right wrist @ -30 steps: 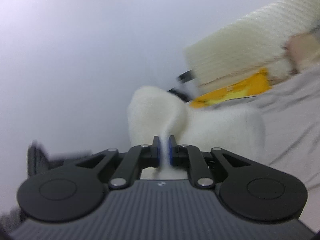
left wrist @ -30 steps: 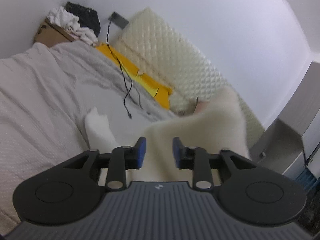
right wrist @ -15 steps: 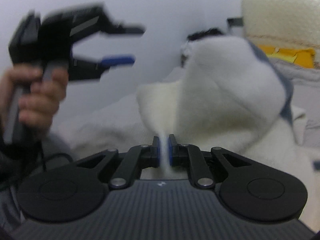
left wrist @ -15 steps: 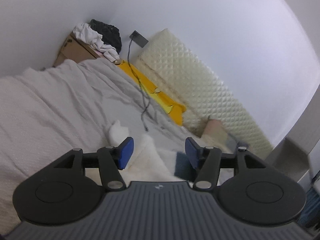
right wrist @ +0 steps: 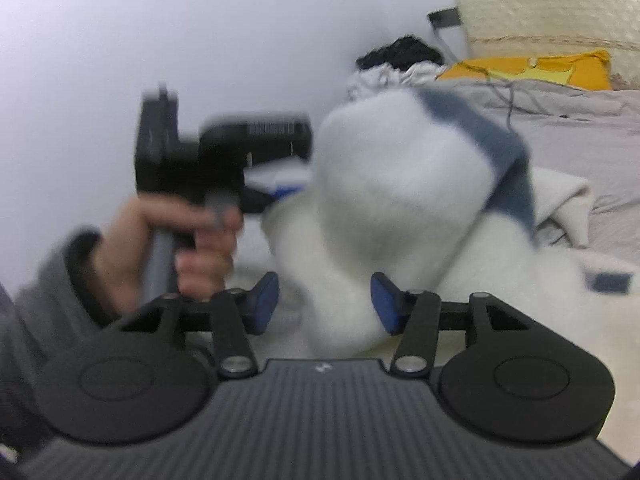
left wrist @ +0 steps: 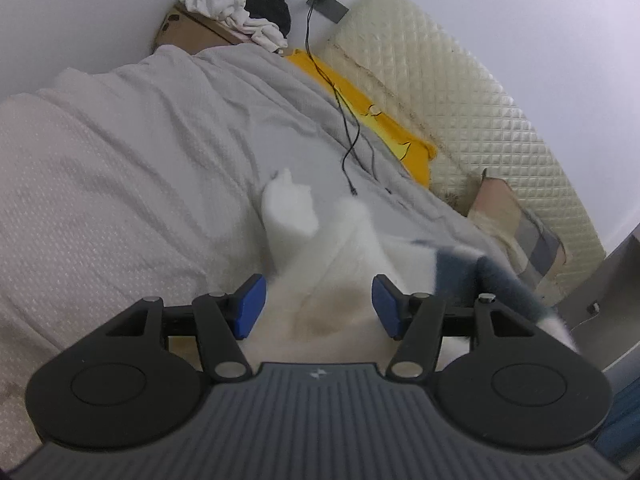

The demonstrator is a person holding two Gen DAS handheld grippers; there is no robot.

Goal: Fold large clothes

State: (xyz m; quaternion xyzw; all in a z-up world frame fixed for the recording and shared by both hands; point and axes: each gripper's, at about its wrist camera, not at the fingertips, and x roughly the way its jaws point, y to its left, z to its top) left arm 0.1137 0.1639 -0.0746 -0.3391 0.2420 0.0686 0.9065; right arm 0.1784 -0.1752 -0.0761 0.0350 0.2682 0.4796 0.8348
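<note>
Right wrist view: our right hand-held gripper (right wrist: 325, 300) has just spread wide, letting the fluffy white garment (right wrist: 400, 184) drop onto the bed (right wrist: 592, 128); our left hand-held gripper (left wrist: 316, 304) gapes too, empty. We judge regrasping an edge comes next.

left gripper (left wrist: 316, 308): my blue pads are spread apart, nothing pinched. They opened up earlier in this last second and have pretty much sat there since.
sweater (left wrist: 320, 276): fluffy white thing with a grey-blue band off to the right, lying loose between and past my fingers.
bed cover (left wrist: 132, 168): pale grey, wrinkly, under everything.
black cable (left wrist: 348, 128): snaking across the cover.
yellow cloth (left wrist: 384, 124): wedged beside the quilted pad (left wrist: 460, 92).
cardboard box (left wrist: 192, 30): far corner, clothes heaped on top.
</note>
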